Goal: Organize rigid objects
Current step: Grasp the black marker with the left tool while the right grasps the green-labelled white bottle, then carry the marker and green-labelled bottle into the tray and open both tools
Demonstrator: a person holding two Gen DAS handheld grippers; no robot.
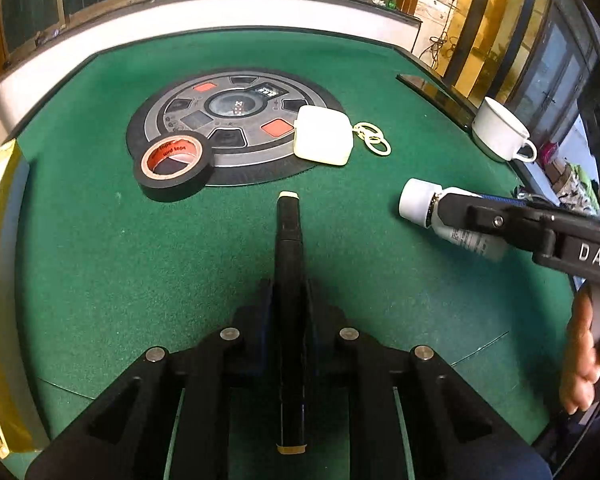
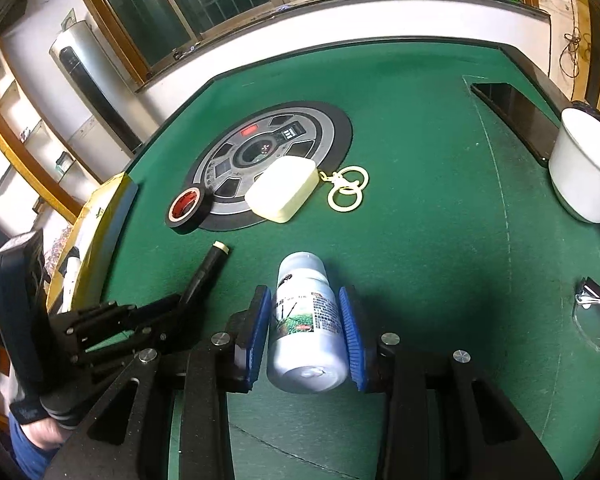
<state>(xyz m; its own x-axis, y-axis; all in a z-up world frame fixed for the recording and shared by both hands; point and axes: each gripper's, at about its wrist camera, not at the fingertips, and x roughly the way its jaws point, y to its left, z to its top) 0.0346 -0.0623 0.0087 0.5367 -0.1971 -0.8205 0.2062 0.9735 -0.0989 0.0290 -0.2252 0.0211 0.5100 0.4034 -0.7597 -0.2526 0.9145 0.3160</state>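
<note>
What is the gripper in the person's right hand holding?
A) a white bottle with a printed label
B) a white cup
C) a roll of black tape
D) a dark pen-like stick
A: in the right wrist view the white bottle sits clamped between the blue pads of the right gripper, while the tape roll and cup rest on the green table.

Green felt table [image 1: 100,260]; black tape roll [image 1: 174,168] with an orange-red core; cream case [image 1: 324,136]; white mug [image 1: 500,132]; white bottle [image 2: 306,320], its label seemingly green-printed; blue pads [image 2: 350,332].
</note>
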